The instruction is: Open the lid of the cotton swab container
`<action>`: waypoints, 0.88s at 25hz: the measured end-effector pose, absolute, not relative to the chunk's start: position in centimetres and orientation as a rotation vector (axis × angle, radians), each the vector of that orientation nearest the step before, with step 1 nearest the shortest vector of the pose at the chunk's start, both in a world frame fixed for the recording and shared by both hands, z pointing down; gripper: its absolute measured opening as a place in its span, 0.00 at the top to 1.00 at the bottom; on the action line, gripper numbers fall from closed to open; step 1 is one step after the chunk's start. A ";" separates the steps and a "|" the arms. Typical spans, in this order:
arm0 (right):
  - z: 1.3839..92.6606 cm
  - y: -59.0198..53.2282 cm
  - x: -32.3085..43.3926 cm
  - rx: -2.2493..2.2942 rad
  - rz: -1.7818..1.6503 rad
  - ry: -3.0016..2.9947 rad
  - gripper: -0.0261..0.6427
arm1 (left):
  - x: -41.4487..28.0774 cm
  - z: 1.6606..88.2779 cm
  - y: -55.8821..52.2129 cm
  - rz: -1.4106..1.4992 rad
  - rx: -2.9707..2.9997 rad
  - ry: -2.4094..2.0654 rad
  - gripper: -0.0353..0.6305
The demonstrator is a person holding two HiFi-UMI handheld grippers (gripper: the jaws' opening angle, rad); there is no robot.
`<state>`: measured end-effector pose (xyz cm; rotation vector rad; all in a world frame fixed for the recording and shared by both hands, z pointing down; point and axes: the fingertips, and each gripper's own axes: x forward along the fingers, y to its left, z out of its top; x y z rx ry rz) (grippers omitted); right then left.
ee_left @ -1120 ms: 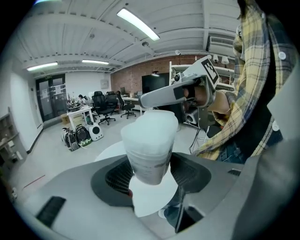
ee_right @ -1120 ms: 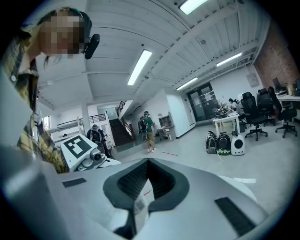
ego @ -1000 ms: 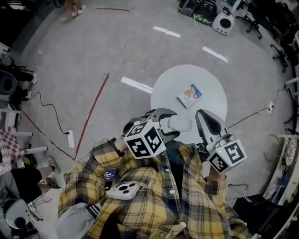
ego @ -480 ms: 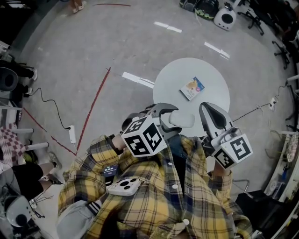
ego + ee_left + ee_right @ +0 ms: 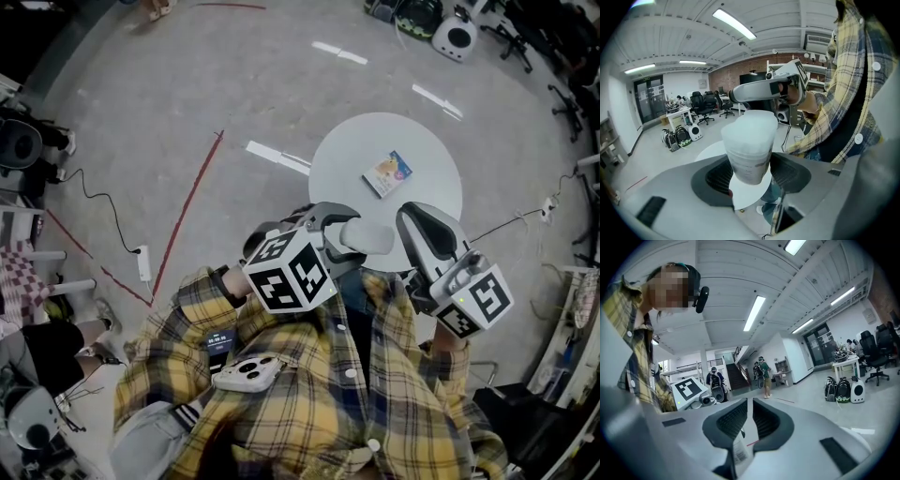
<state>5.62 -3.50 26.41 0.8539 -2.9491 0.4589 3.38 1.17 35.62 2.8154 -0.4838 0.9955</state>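
The cotton swab container (image 5: 749,140), a cloudy white tub with its lid on, stands upright between the pads of my left gripper (image 5: 750,174), which is shut on its lower half. In the head view the container (image 5: 368,236) sits in front of my chest, held by the left gripper (image 5: 349,234). My right gripper (image 5: 411,216) hovers just right of it, apart from the lid. Its jaws are shut, and in the right gripper view a thin printed label strip (image 5: 740,453) is pinched in the right gripper (image 5: 749,416). The right gripper (image 5: 764,87) also shows behind the container.
A round white table (image 5: 422,164) stands just ahead of me with a small colourful packet (image 5: 387,173) on it. A phone (image 5: 248,373) rests against my plaid shirt. Bags and office chairs stand far off, and people by a staircase (image 5: 761,371).
My right gripper has risen a little and tipped upward beside the container. The left gripper and the container have kept still.
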 end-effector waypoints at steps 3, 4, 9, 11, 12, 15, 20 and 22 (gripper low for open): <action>26.3 -2.9 5.2 0.793 0.435 -2.966 0.76 | 3.4 35.7 1.6 1.000 2.815 -0.480 0.55; 26.1 -2.7 4.9 0.772 0.426 -2.974 0.75 | 3.4 35.7 1.7 1.001 2.815 -0.480 0.55; 25.3 -1.5 4.0 0.656 0.353 -3.003 0.65 | 3.1 35.4 2.1 0.996 2.812 -0.474 0.55; 24.8 -0.8 3.5 0.595 0.321 -3.021 0.63 | 3.1 35.2 2.1 0.999 2.815 -0.464 0.55; 24.5 -0.5 3.2 0.561 0.301 -3.033 0.62 | 3.1 35.2 2.2 1.000 2.816 -0.458 0.55; 24.6 0.5 2.7 0.459 0.211 -3.020 0.59 | 3.1 35.0 2.2 1.000 2.820 -0.440 0.55; 25.8 2.1 1.6 0.302 0.087 -2.951 0.55 | 3.2 34.8 2.4 0.992 2.828 -0.410 0.55; 26.1 2.7 1.1 0.255 0.060 -2.940 0.55 | 3.3 34.6 2.6 0.988 2.830 -0.396 0.56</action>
